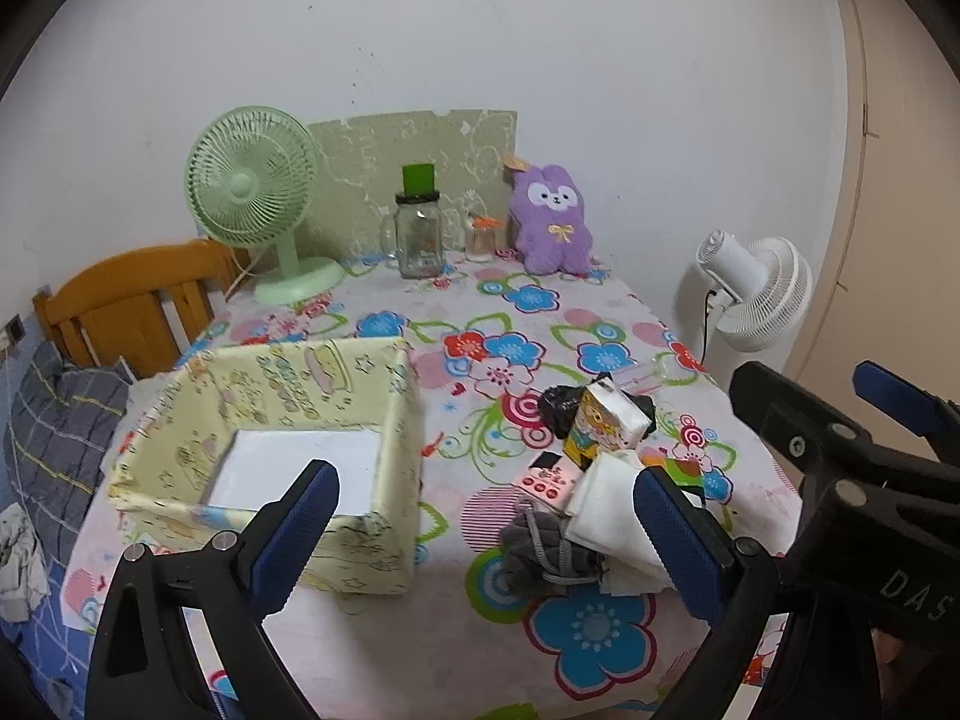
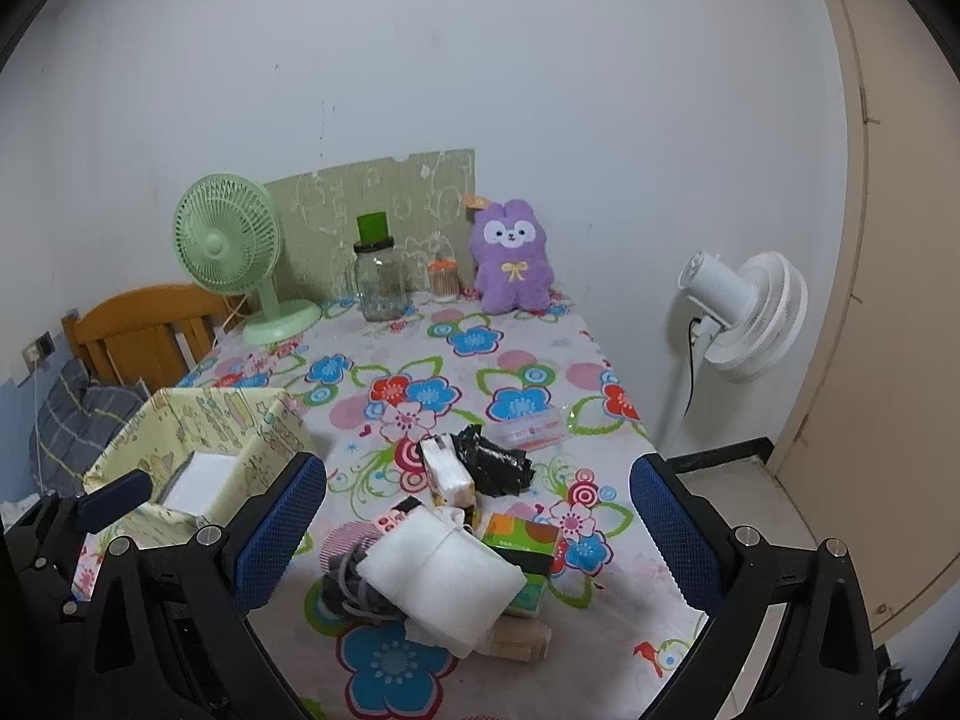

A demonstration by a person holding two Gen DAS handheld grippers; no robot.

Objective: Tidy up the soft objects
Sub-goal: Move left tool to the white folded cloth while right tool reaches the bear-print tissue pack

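Note:
A pile of small items lies on the flowered tablecloth [image 2: 420, 360]. It includes a white folded cloth [image 2: 444, 576] [image 1: 606, 516], a grey knitted piece [image 2: 348, 582] [image 1: 540, 552], a tissue pack [image 2: 447, 474] [image 1: 606, 426] and a black plastic bag [image 2: 498, 462] [image 1: 558, 405]. An open yellow patterned box [image 1: 384, 420] [image 2: 264, 420] with a white bottom stands left of the pile. A purple plush bunny [image 1: 555, 222] [image 2: 510, 264] sits against the far wall. My left gripper [image 1: 483, 504] is open, between the box and the pile. My right gripper [image 2: 477, 480] hangs open above the pile, holding nothing.
At the back stand a green desk fan [image 1: 252, 198], a glass jar [image 1: 420, 234] and a small toothpick jar [image 1: 483, 240]. A wooden chair [image 1: 132, 306] is at the left, a white floor fan [image 2: 744, 312] at the right. A green-orange box [image 2: 522, 540] and wooden pieces [image 2: 522, 642] lie under the cloth.

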